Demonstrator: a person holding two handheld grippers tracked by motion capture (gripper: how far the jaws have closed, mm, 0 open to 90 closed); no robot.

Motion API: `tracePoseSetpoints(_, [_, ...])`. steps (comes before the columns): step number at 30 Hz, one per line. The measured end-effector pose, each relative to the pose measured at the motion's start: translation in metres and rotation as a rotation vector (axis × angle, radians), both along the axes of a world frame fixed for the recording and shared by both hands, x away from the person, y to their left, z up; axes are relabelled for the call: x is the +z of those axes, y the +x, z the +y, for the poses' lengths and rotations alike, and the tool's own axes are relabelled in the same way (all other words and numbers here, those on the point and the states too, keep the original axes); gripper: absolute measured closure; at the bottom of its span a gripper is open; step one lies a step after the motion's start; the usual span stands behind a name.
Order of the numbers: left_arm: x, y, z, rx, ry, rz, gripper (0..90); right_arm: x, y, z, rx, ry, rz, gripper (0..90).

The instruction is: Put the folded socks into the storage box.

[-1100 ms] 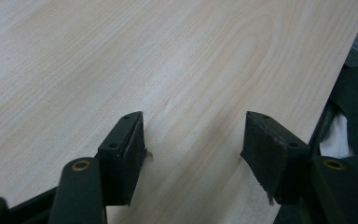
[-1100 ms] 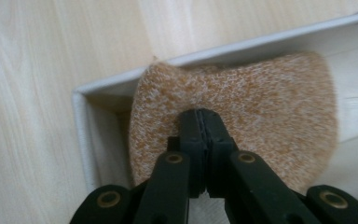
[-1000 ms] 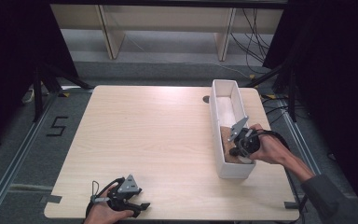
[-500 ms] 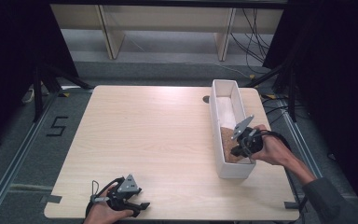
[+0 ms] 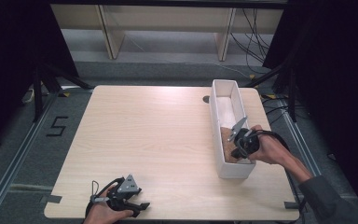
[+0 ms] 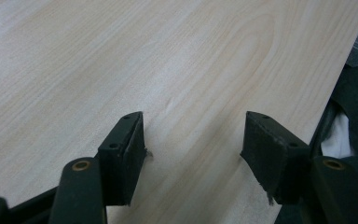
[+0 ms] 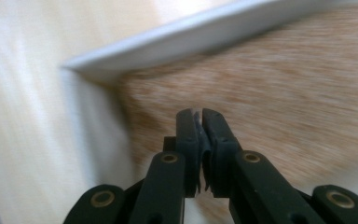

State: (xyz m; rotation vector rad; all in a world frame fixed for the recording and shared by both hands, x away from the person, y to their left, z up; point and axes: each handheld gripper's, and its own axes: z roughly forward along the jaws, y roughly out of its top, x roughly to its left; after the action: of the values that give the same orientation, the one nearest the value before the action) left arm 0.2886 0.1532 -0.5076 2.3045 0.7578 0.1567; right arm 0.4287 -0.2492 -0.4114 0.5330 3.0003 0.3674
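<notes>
Jaws of the right gripper (image 7: 200, 116) stand pressed together, nothing discernible between the pads, and point down into a long white box (image 5: 219, 105) at the right side of the surface (image 5: 158, 135). Directly beneath and beyond the tips lies a layer of brown cork-like material (image 7: 279, 88) covering the near part of the box floor; the white wall and an inner corner of the box sit just ahead and to the left of the tips in the right gripper view. The left gripper (image 6: 193, 135) rests well apart from this work, at the near left edge of the surface, its jaws spread wide over bare wood with nothing between them. Risk, as judged: with the jaws closed this close to the wall, a sideways push could shove or tip the light box, and a grasp attempted from this angle may scrape the brown layer rather than lift it. Hard to make out: the right gripper view is blurred, so whether the brown material is one sheet or loose granules cannot be told, nor whether the tips touch it. The box's near wall hides the floor's nearest strip in the high view.
</notes>
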Motion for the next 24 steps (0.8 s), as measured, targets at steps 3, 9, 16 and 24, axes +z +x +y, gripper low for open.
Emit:
tracePoseSetpoints(3, [0.000, 0.000, 0.000, -0.002, 0.005, -0.005, 38.3, -0.014, -0.002, 0.006, -0.002, -0.040, 0.022, 86.0])
tracePoseSetpoints(9, [0.000, 0.000, 0.000, -0.001, 0.004, -0.003, 38.3, -0.014, 0.000, 0.000, -0.018, 0.001, 0.037, 84.8])
tracePoseSetpoints(16, [0.004, 0.001, 0.003, 0.008, -0.002, -0.029, 38.2, 0.022, -0.011, -0.026, -0.133, 0.207, -0.062, 76.9])
tracePoseSetpoints(24, [0.012, 0.002, 0.014, 0.083, -0.049, -0.084, 35.9, 0.045, -0.039, -0.057, -0.327, 0.408, -0.183, 59.7])
